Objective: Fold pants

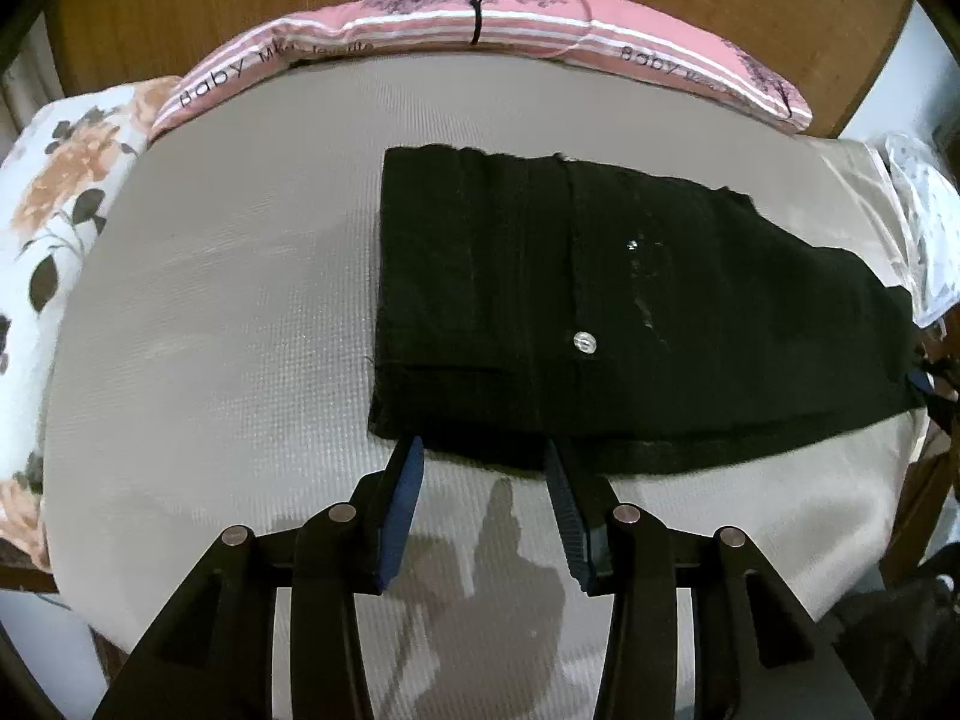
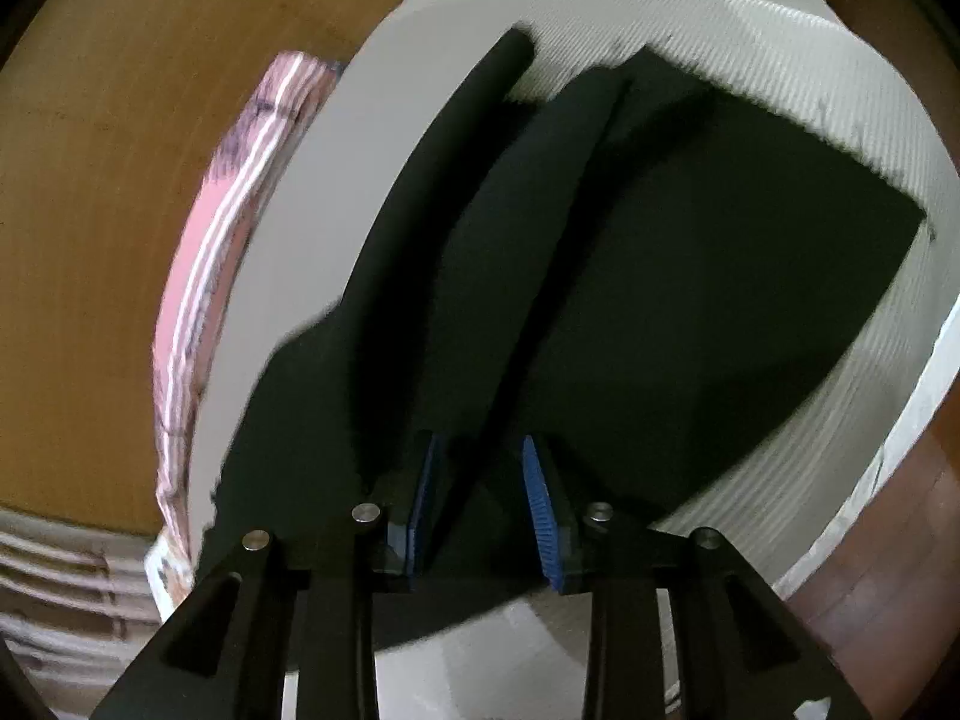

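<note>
Left wrist view shows black pants (image 1: pixel 600 300) folded at one o'clock on the bed (image 1: pixel 240 330), my left gripper (image 1: pixel 486 450) and right gripper (image 2: pixel 477 450) both parted, empty; next I'd judge another fold needs fresh grips.

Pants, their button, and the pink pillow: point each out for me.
pants (image 1: pixel 492 276), left wrist view, left part of the folded black cloth
button (image 1: pixel 585 341), left wrist view, centre of the clear disc
pink pillow (image 1: pixel 522 21), left wrist view, striped front face
</note>
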The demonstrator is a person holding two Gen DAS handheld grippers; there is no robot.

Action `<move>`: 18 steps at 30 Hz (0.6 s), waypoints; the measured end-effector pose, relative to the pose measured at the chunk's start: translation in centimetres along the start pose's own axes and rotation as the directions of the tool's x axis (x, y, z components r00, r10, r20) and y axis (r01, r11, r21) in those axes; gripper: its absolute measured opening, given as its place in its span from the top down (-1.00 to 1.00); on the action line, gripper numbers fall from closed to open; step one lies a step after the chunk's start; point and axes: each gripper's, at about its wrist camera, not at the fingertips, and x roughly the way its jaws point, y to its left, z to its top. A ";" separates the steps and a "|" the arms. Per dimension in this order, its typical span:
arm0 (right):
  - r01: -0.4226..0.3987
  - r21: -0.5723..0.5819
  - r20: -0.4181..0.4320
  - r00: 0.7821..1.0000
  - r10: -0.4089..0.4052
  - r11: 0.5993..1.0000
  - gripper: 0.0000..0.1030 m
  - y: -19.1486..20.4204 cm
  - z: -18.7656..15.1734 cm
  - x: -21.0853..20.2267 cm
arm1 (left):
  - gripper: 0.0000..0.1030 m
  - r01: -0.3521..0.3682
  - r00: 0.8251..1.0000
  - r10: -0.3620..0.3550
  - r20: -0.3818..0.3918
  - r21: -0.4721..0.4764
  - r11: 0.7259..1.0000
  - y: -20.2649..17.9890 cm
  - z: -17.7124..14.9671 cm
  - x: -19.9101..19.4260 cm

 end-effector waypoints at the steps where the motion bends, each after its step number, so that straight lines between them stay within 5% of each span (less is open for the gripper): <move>1: 0.000 0.014 0.012 1.000 0.000 1.000 0.44 -0.5 0.7 -0.2 | 0.15 -0.001 1.000 0.001 0.017 0.014 1.000 -0.7 -0.1 -0.5; 8: -0.056 0.093 0.075 0.996 0.049 0.994 0.44 -2.9 4.6 -0.7 | 0.15 0.100 0.982 -0.134 0.136 0.236 0.967 -10.1 1.3 -2.3; 13: -0.147 0.127 0.080 0.987 0.137 0.981 0.44 -3.4 6.6 -0.9 | 0.15 0.202 0.969 -0.240 0.061 0.360 0.911 -18.0 2.4 0.5; 18: -0.129 0.092 0.087 0.989 0.122 0.987 0.68 -2.6 8.1 -1.1 | 0.15 0.291 0.945 -0.326 0.000 0.452 0.844 -25.0 2.6 3.2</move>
